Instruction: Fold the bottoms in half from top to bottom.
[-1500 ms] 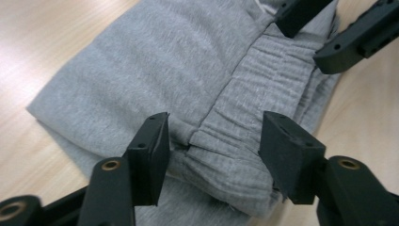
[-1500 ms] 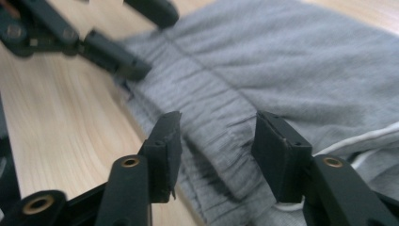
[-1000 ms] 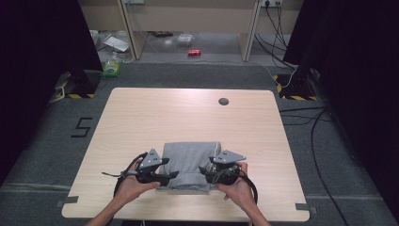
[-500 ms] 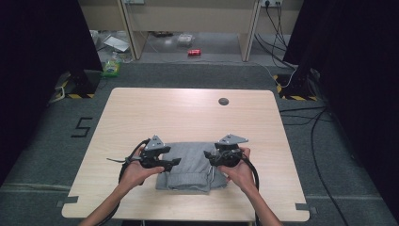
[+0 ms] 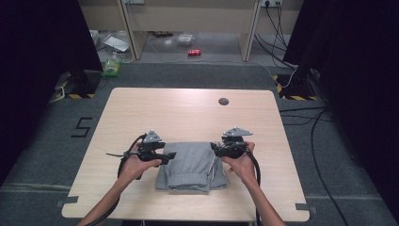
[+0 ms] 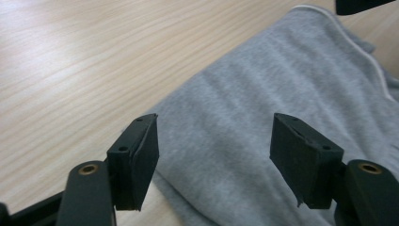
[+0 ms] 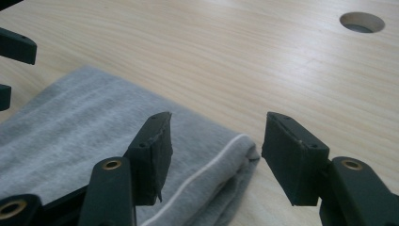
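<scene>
Grey folded trousers (image 5: 190,165) lie on the near half of the table (image 5: 188,113), a pale wood-grain top with a round hole (image 5: 223,101) toward its far edge. The left gripper (image 5: 165,156) sits at the cloth's left edge and the right gripper (image 5: 215,149) at its right edge, each held in a hand. In the left gripper view its jaws stand spread over the grey cloth (image 6: 244,127) without pinching it; in the right gripper view the jaws are likewise spread, above a folded corner with a white cord (image 7: 207,169) along it. Around the table lies dark grey carpet (image 5: 324,155) with a white figure five (image 5: 83,127) marked at the left, black cables (image 5: 306,117) at the right, and a red can (image 5: 194,52) on the floor beyond.
</scene>
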The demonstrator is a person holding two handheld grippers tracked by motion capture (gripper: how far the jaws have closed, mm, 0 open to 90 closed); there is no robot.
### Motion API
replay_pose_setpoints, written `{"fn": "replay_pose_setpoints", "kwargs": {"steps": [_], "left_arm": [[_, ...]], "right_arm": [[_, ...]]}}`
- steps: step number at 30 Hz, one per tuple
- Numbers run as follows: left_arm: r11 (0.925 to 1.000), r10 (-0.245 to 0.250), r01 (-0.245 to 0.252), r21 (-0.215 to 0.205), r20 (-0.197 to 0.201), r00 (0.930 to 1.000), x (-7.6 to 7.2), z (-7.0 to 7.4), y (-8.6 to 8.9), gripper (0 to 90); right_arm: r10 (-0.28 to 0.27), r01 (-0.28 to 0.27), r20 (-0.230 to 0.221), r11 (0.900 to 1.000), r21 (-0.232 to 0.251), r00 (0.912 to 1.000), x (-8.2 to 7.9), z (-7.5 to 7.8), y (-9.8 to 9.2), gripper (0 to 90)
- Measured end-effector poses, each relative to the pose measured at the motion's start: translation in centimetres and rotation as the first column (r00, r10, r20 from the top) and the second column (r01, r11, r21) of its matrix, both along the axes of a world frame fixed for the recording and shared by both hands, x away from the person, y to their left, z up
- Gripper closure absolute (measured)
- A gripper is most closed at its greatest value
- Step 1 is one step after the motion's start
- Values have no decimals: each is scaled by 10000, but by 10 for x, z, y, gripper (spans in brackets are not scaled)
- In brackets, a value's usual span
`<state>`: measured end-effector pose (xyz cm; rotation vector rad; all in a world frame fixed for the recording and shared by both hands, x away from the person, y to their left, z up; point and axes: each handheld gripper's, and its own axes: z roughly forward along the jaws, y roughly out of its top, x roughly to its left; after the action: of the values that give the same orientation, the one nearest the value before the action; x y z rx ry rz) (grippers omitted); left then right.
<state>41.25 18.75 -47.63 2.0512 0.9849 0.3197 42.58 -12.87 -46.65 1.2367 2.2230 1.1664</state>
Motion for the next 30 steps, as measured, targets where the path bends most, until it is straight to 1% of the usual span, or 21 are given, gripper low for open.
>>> {"fn": "replay_pose_setpoints", "kwargs": {"steps": [2,3,4,5,6,10,13,17,18,21,23,24,28,30], "left_arm": [[10000,8,-8,39,-59,10000,2,-2,0,326],[10000,43,-42,88,-69,10000,3,-4,0,327],[9999,64,-64,116,-69,10000,4,-6,0,331],[9997,65,-63,236,-80,9999,6,-8,1,333],[9996,98,-96,274,-81,9999,6,-9,0,334],[9978,137,-136,656,-14,9999,9,-17,0,340],[9967,152,-147,803,-53,9999,11,-22,-1,345],[9931,181,-177,1163,-24,9998,12,-29,-2,347],[9924,184,-181,1217,-14,9998,12,-30,-3,345],[9937,200,-192,1101,-60,9998,12,-33,-3,346],[9937,167,-158,1110,-66,9998,12,-34,-3,346],[9941,172,-163,1074,-75,9998,12,-34,-2,347],[9968,249,-229,769,-260,9993,13,-36,1,349],[9972,221,-202,718,-251,9994,13,-37,1,349]], "right_arm": [[-75,75,-55,10000,17,10000,2,-3,-2,425],[-95,96,-151,10000,22,9998,2,-4,-2,423],[-41,41,-178,10000,-8,9998,3,-6,-2,422],[-29,29,-225,10000,-10,9997,3,-8,-1,421],[28,-31,-239,9999,-118,9997,3,-9,-1,421],[96,-111,-357,9990,-422,9993,3,-14,4,420],[144,-166,-303,9972,-732,9994,4,-18,4,422],[19,-66,-481,9952,-977,9988,6,-24,1,420],[-43,-11,-560,9954,-959,9984,6,-25,1,419],[-98,30,-743,9959,-905,9972,7,-29,0,418],[-85,13,-763,9956,-934,9970,7,-32,-1,419],[-129,50,-863,9958,-916,9962,7,-32,0,418],[-135,58,-863,9961,-883,9962,7,-35,0,418],[-149,70,-889,9960,-886,9959,7,-35,0,419]]}}
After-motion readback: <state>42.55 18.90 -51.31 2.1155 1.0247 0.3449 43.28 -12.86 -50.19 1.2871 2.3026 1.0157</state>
